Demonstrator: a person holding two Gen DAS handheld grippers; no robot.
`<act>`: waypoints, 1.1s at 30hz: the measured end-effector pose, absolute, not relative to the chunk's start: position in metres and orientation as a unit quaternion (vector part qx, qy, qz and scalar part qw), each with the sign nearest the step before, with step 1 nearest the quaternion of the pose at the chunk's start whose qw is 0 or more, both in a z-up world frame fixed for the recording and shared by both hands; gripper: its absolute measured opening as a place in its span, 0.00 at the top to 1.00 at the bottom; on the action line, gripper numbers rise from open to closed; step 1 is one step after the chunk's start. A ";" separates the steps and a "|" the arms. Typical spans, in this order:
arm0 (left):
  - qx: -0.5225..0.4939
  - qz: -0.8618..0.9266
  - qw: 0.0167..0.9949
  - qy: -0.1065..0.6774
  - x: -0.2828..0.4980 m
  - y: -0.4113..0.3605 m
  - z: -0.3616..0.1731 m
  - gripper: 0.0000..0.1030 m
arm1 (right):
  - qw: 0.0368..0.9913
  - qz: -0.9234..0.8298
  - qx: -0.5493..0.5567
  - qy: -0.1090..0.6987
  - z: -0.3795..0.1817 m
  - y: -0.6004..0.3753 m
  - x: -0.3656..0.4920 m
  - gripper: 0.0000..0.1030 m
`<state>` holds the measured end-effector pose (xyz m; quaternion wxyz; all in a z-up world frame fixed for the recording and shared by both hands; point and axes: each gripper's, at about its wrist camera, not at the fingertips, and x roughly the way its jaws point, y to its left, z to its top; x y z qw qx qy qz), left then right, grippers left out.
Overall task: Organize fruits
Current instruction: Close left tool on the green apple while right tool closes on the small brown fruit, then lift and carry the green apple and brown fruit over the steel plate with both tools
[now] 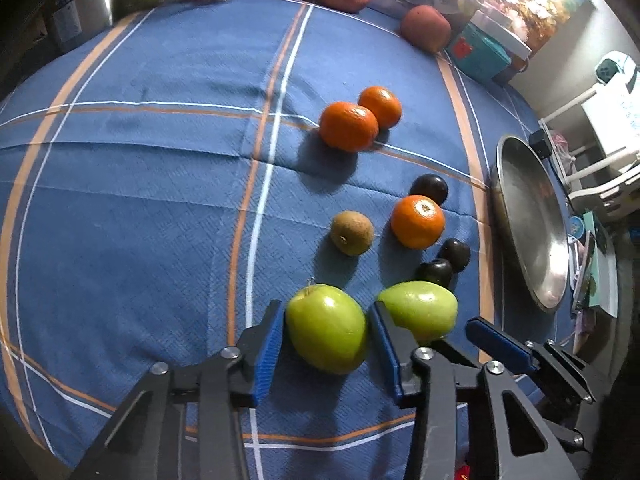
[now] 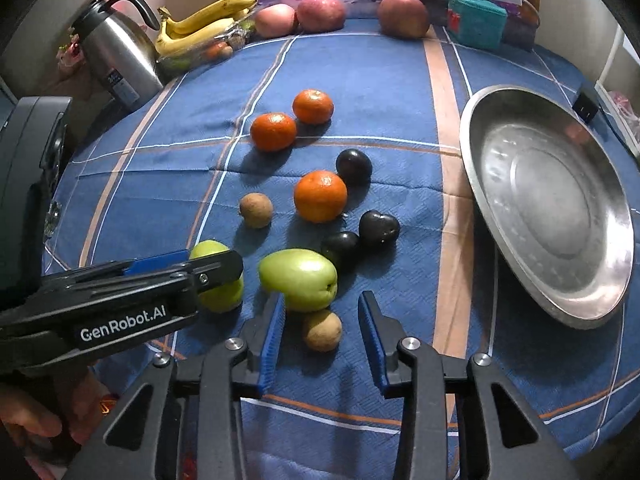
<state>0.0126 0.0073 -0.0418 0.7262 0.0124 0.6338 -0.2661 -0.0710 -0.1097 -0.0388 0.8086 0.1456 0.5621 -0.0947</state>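
Left wrist view: left gripper [image 1: 326, 308] is straddling the round green apple [image 1: 326, 328], which sits on the blue cloth [image 1: 160, 200] toward the near edge of the counter. Its jaws are narrowed to about apple width, and both blue pads look pressed against the apple's flanks. I read that as a grip, with the apple not yet off the cloth.

In the right wrist view, the right gripper [image 2: 322, 300] has its jaws partly open and nothing held. The small brown fruit [image 2: 322, 330] lies inside the gap with cloth showing on both sides. The oblong green fruit [image 2: 298, 278] is just past the tips. Its long axis runs across the gap, and it looks wider than the present opening. The left-hand tip overlaps its lower corner, but I can't tell whether they touch.

What matters for the next move:
- The steel dish [image 2: 552, 216] sits at the counter's right edge, well apart from both green fruits, so the right gripper is the nearer one.
- The left gripper would have to carry its apple across the right one's space to get there.
- The three dark plums [image 2: 340, 248] are just beside the oblong fruit on the dish side and could get nudged.
- I'd judge the brown fruit the cleaner right-hand pick, since it is already centred in the gap.
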 end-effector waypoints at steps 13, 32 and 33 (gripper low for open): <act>0.016 -0.266 0.725 0.635 0.011 0.004 -0.041 0.56 | 0.779 -0.090 0.131 0.607 -0.061 -0.101 -0.062 0.74; -0.001 -0.258 0.752 0.606 0.010 0.023 -0.020 0.56 | 0.811 -0.107 0.147 0.556 -0.028 -0.117 -0.079 0.80; -0.002 -0.258 0.754 0.604 0.011 0.024 -0.018 0.56 | 0.813 -0.108 0.149 0.552 -0.025 -0.118 -0.080 0.80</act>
